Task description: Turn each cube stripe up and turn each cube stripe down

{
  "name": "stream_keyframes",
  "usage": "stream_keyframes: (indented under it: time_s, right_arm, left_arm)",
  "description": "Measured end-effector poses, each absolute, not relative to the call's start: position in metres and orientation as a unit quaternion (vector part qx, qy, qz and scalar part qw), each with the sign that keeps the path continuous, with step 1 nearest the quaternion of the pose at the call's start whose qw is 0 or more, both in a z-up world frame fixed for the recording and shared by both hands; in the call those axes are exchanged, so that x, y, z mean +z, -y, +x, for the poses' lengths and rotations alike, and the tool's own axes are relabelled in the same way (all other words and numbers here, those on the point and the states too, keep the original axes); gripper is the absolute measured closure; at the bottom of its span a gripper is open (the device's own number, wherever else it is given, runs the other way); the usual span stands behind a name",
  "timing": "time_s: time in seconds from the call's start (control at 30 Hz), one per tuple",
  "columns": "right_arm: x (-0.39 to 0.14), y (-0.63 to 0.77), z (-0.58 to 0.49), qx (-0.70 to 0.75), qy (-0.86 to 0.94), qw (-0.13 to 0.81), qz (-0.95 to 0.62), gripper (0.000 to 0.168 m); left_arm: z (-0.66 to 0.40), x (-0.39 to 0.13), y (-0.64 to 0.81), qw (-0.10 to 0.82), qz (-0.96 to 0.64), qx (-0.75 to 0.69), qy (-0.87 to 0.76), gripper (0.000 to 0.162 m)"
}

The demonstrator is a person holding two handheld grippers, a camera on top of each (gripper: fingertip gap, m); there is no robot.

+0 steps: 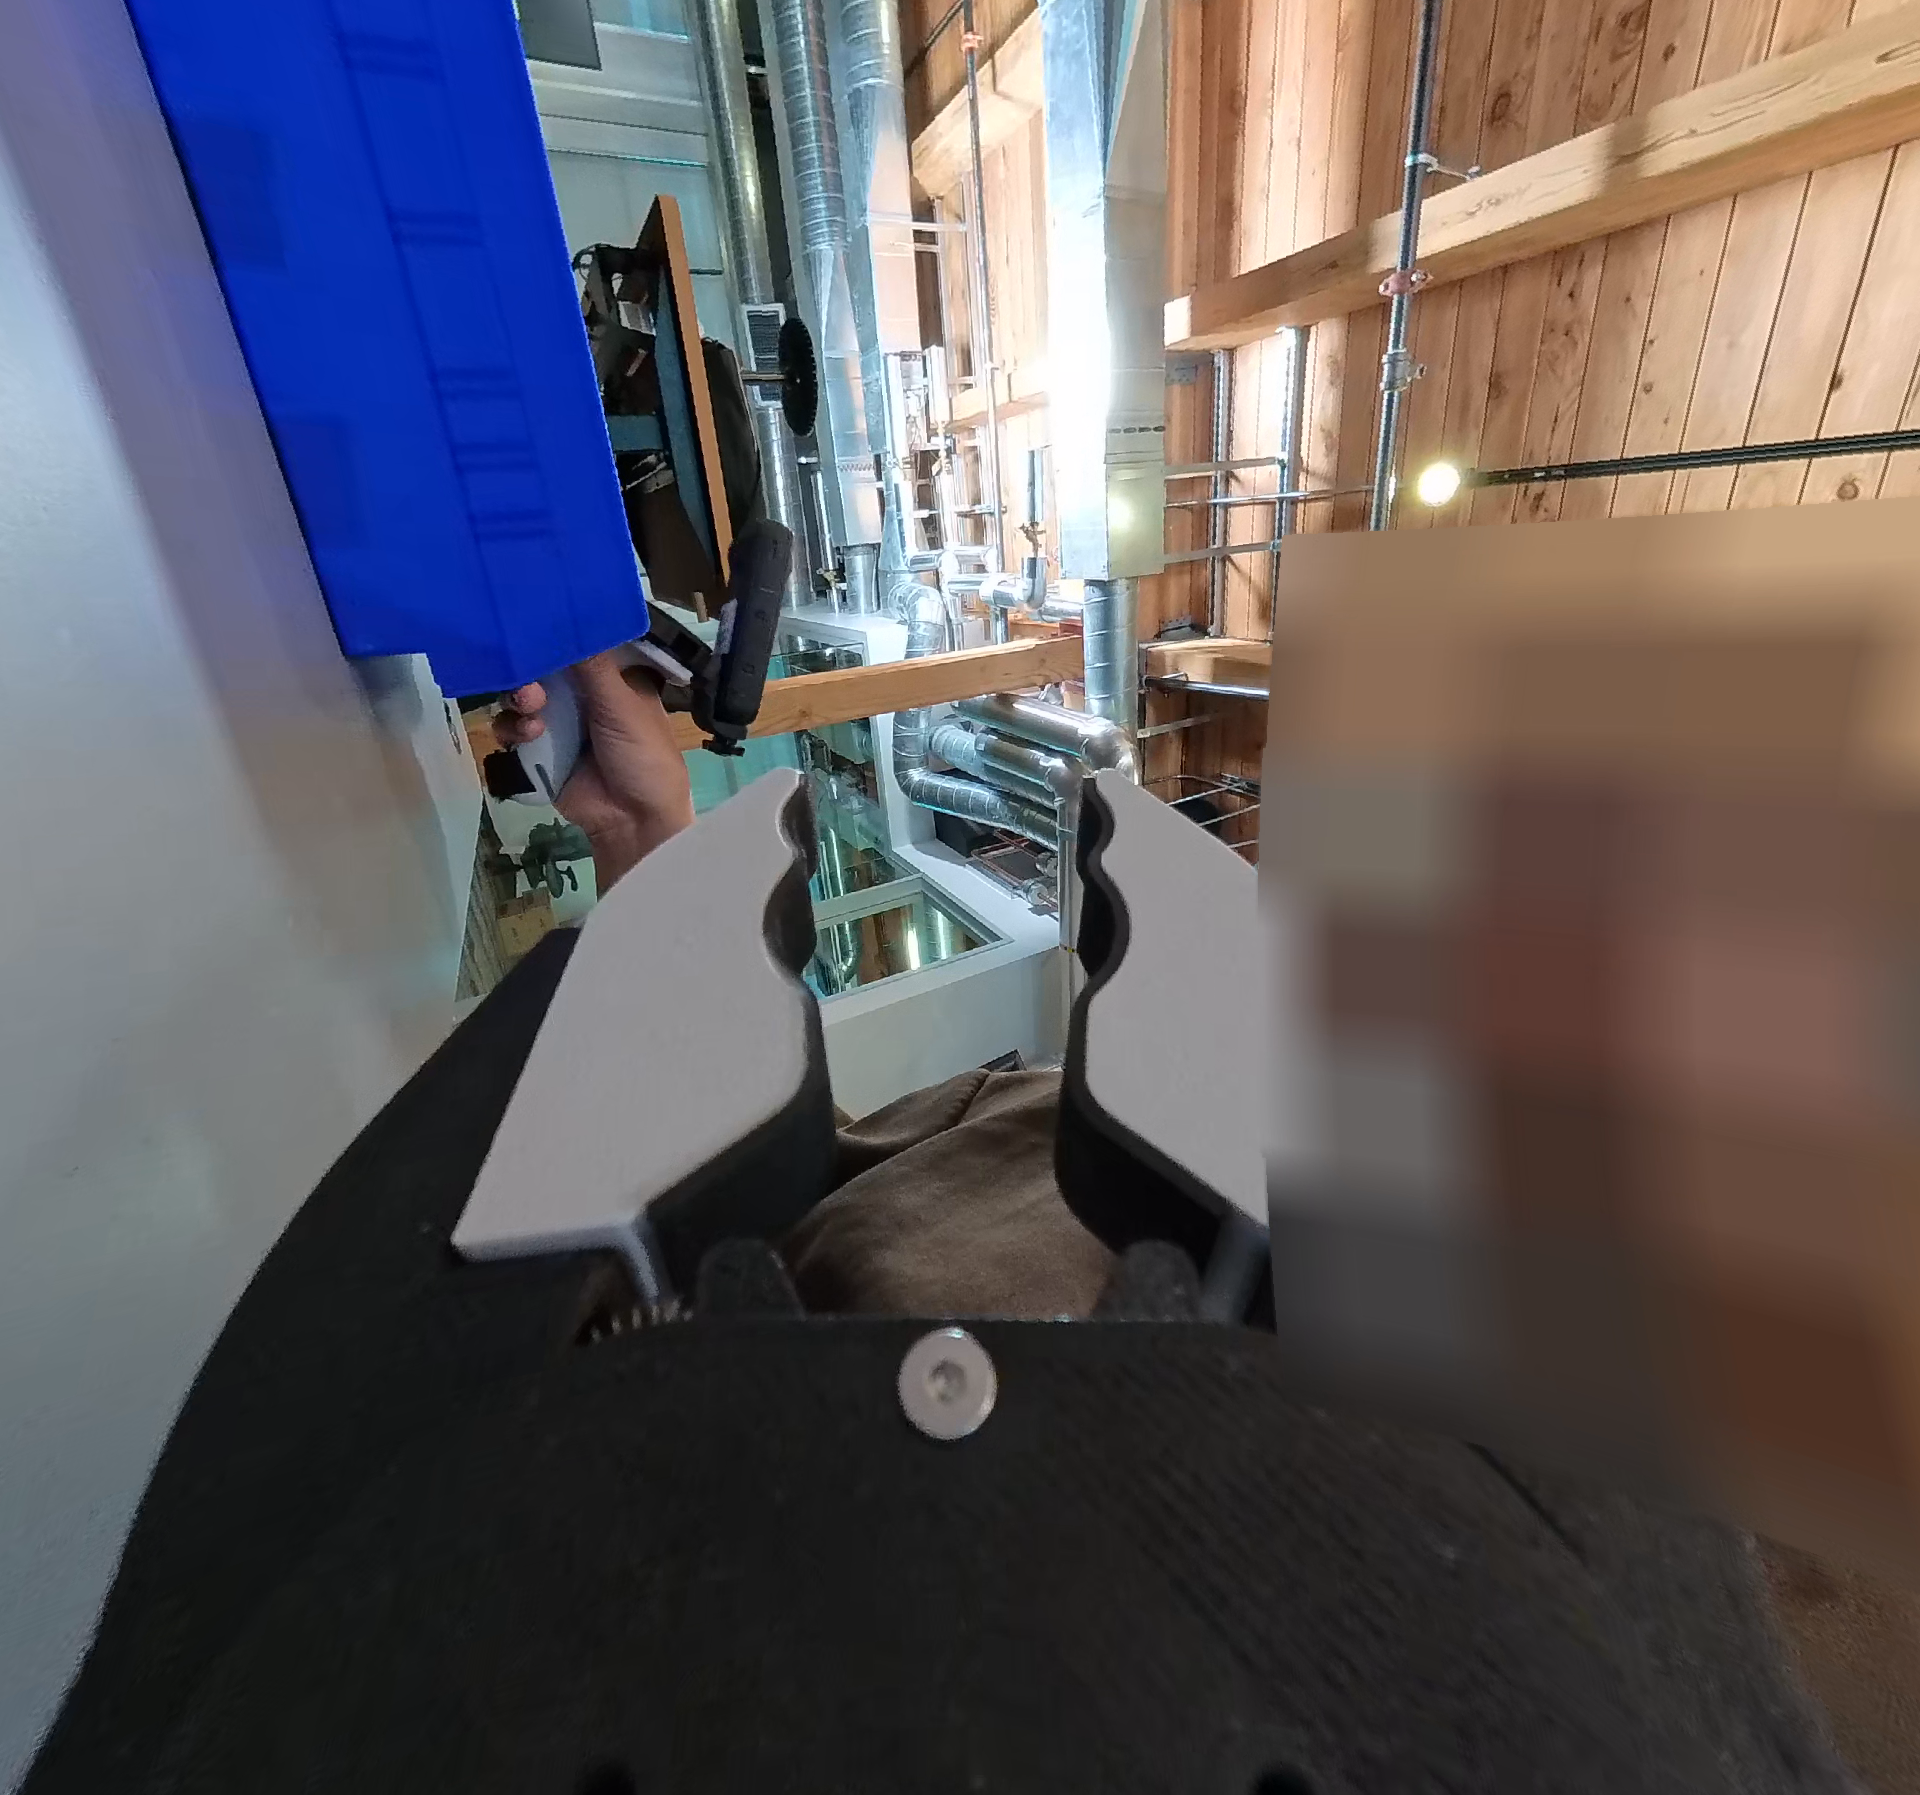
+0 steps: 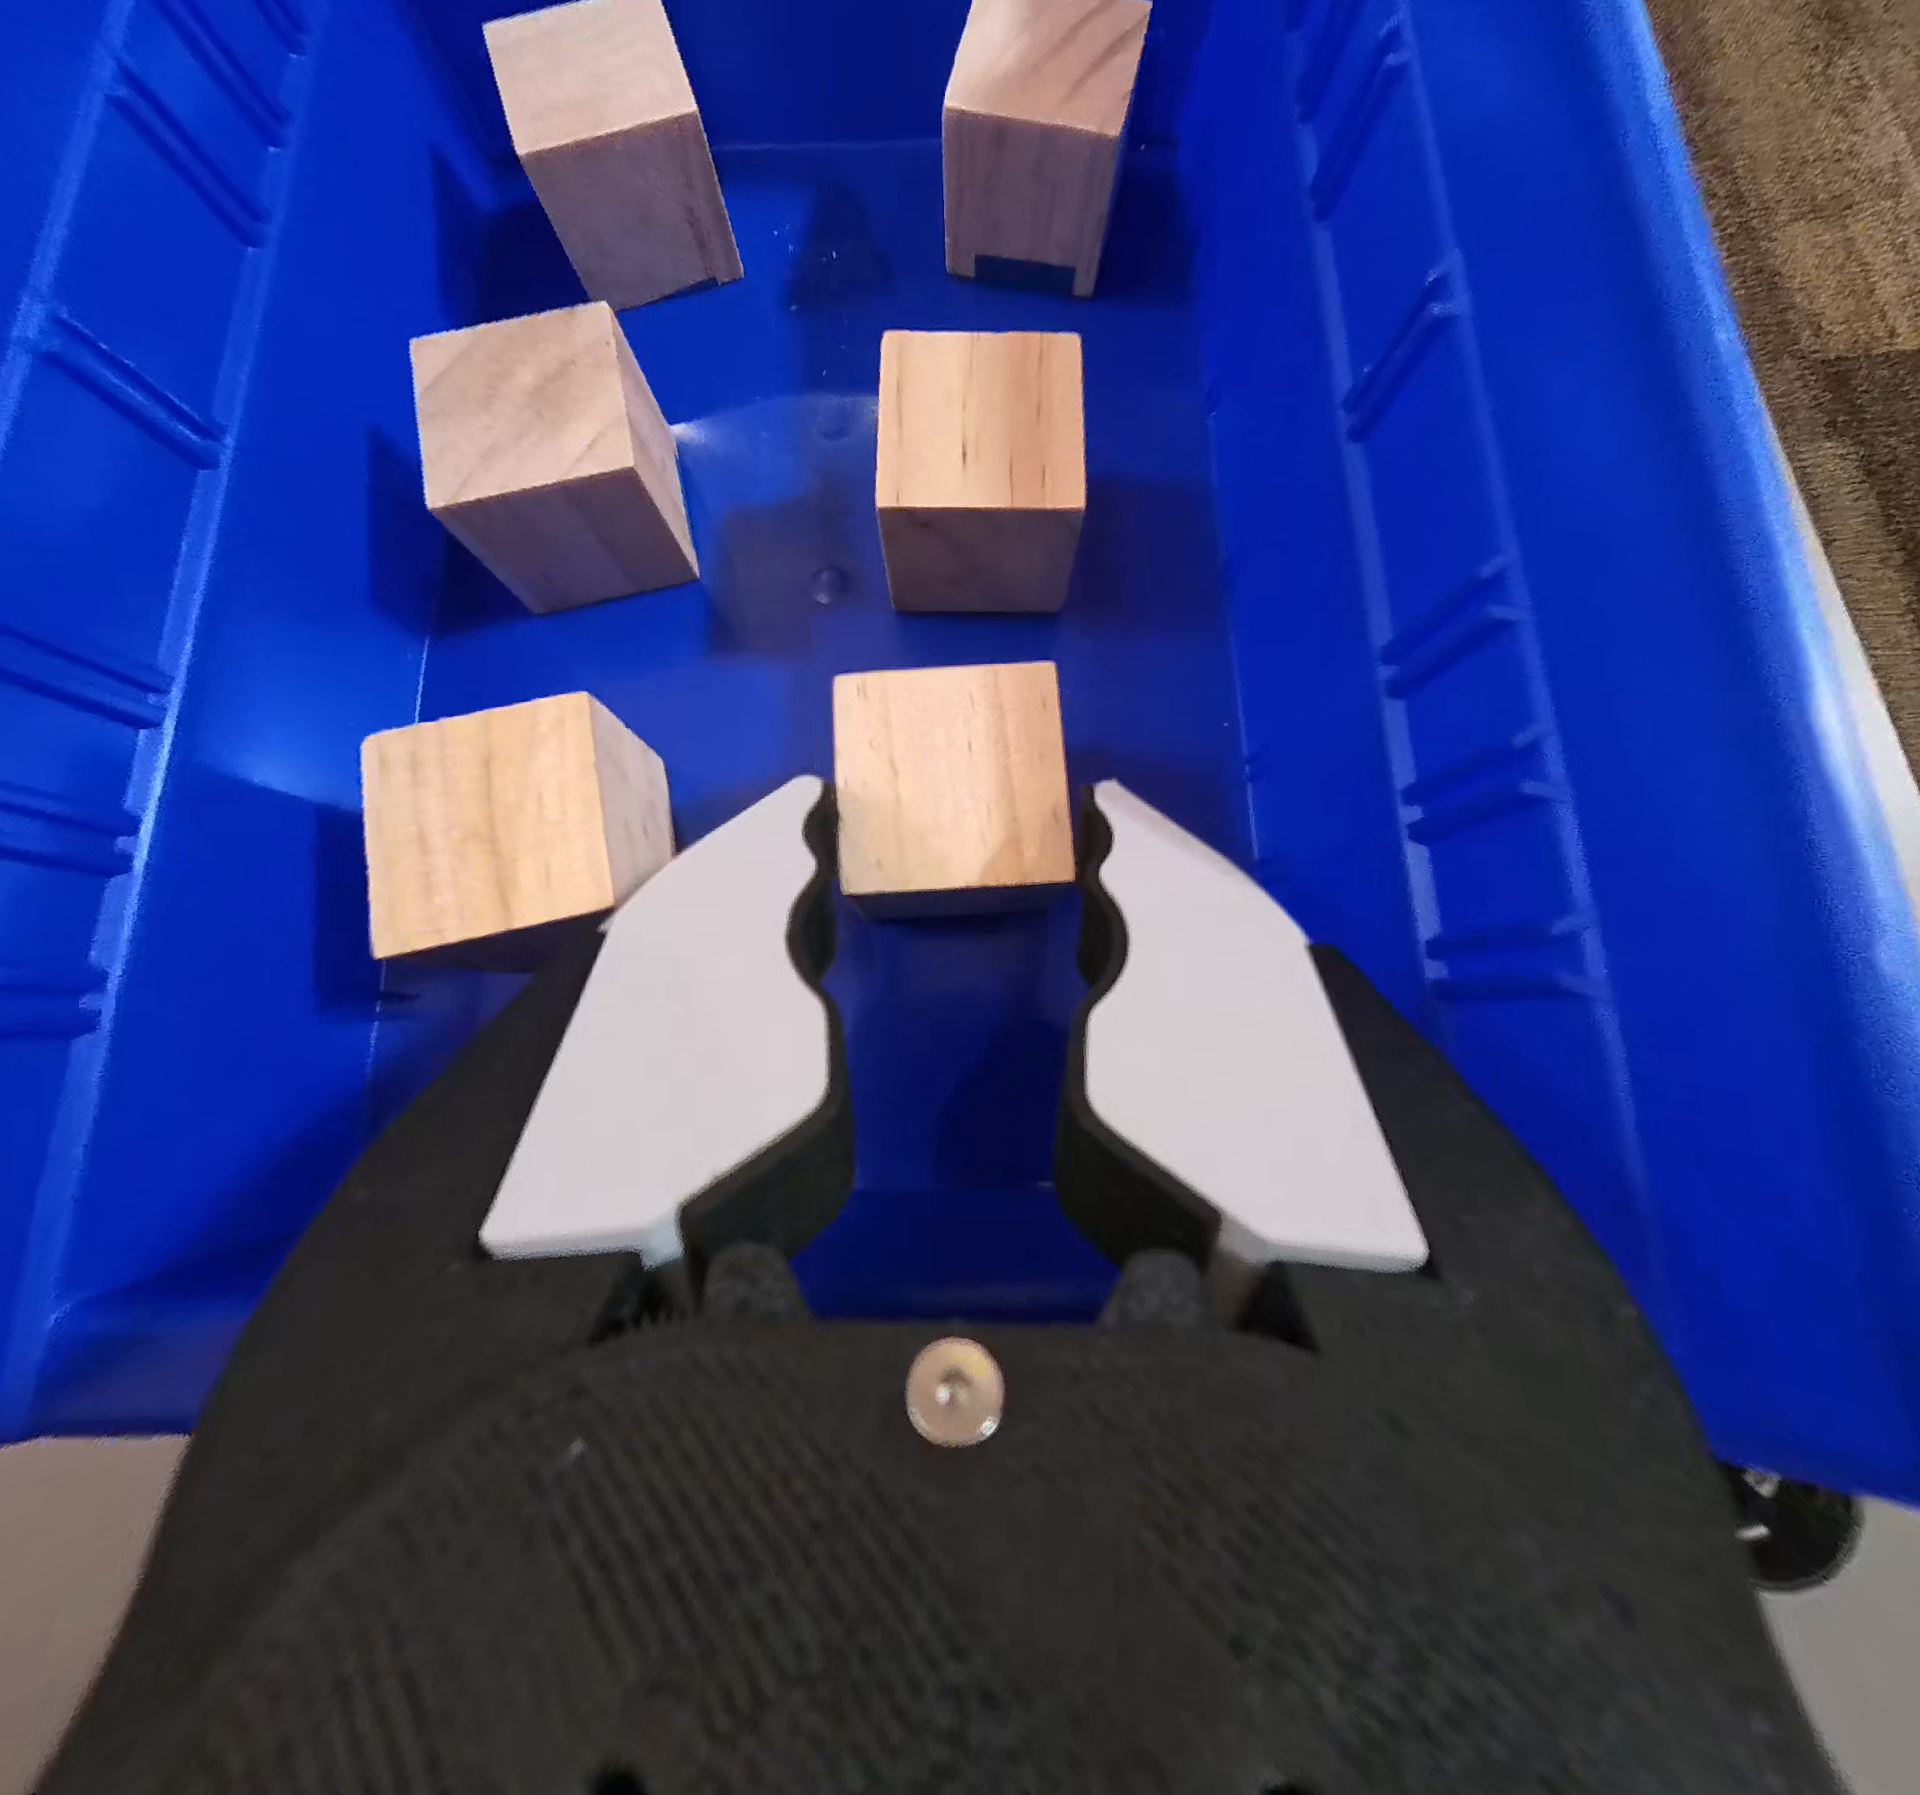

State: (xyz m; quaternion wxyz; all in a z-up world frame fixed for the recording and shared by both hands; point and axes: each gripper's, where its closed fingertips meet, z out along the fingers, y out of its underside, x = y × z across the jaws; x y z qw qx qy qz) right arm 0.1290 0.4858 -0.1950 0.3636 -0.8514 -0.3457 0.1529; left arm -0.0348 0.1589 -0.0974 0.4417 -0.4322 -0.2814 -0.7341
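Note:
Several wooden cubes stand in two rows inside a blue bin [image 2: 1455, 602] in the right wrist view. Their tops show plain wood. The far right cube [image 2: 1039, 135] shows a dark blue stripe low on its near face. My right gripper [image 2: 954, 800] is open inside the bin, its fingertips on either side of the near right cube [image 2: 951, 769]; I cannot tell if they touch it. The near left cube [image 2: 499, 820] sits beside the left finger. My left gripper [image 1: 945, 789] is open and empty, turned sideways beside the bin's outer wall [image 1: 395, 291].
The bin rests on a white table [image 1: 156, 810]. Brown carpet [image 2: 1787, 135] lies to the right of the bin. In the left wrist view a hand [image 1: 623, 769] holds the other gripper's handle [image 1: 748, 633] behind the bin. Wooden walls and metal ducts are beyond.

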Motion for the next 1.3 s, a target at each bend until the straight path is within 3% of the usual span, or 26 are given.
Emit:
stream_keyframes:
  time_s: [0.73,1.1,1.3]
  right_arm:
    - [-0.189,-0.485,0.128,0.167,0.345,0.368,-0.847,0.114]
    - [-0.137,-0.489,0.130,0.233,0.316,0.453,-0.800,0.105]
    - [-0.116,-0.482,0.119,0.225,0.348,0.522,-0.746,0.112]
  left_arm:
    - [-0.037,-0.099,-0.159,0.440,-0.429,-0.735,0.286,0.114]
    - [-0.041,-0.102,-0.160,0.439,-0.428,-0.735,0.291,0.114]
    - [-0.041,-0.104,-0.162,0.438,-0.431,-0.731,0.295,0.114]
